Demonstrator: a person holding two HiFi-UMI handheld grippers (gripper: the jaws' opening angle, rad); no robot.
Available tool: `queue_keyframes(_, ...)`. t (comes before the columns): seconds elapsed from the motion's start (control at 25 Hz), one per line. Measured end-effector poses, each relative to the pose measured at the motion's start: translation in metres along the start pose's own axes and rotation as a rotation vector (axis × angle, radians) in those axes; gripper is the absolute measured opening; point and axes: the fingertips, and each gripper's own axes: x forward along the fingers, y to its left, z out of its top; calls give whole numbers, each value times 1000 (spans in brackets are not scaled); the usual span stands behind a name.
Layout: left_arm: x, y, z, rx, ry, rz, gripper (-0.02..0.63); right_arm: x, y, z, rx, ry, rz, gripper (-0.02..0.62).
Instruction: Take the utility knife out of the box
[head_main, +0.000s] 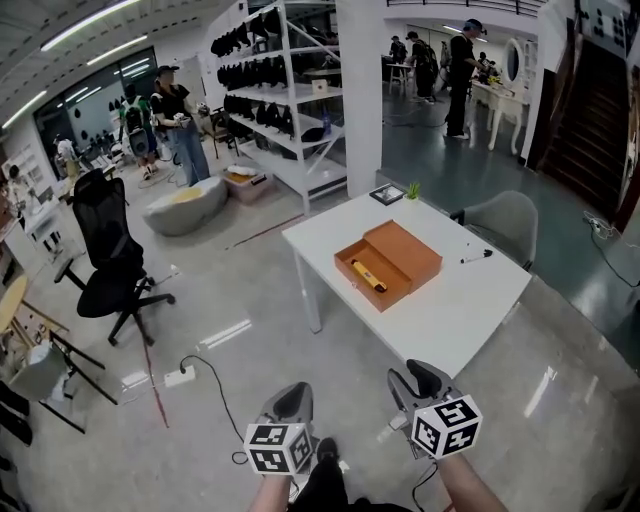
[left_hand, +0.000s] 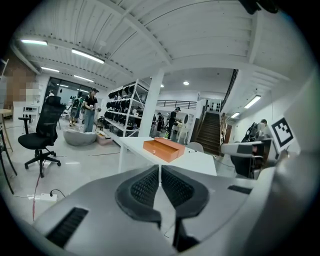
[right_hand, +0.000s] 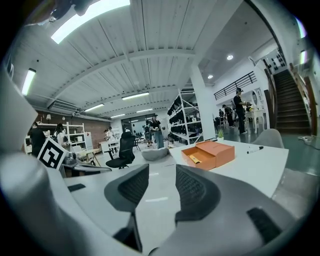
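An open orange box (head_main: 388, 263) lies on the white table (head_main: 470, 310) ahead of me, with the yellow utility knife (head_main: 367, 275) in its near-left compartment. Both grippers are held low over the floor, well short of the table. My left gripper (head_main: 296, 392) is shut, its pads meeting at the tips with nothing between them (left_hand: 160, 169). My right gripper (head_main: 418, 378) is open with an empty gap between its pads (right_hand: 162, 175). The box (left_hand: 163, 149) appears small and far off in the left gripper view. In the right gripper view the box (right_hand: 208, 154) and the knife (right_hand: 195, 159) show to the right of the jaws.
A black marker (head_main: 476, 257), a small plant (head_main: 412, 190) and a dark square item (head_main: 387, 194) are on the table. A grey chair (head_main: 505, 222) stands behind it, a black office chair (head_main: 110, 255) at the left. A power strip (head_main: 180, 376) lies on the floor. People stand by far shelves.
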Motion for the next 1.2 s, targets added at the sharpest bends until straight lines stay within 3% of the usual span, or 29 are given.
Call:
queue_keyframes(0.6,113,109,74,-11,-19,-57,21,141,-39,63,-45,-12,-112,152)
queue_keyframes(1.2,160,153,100,-20,-18,-69,21,200,-77,105,-103,-22,-187,152)
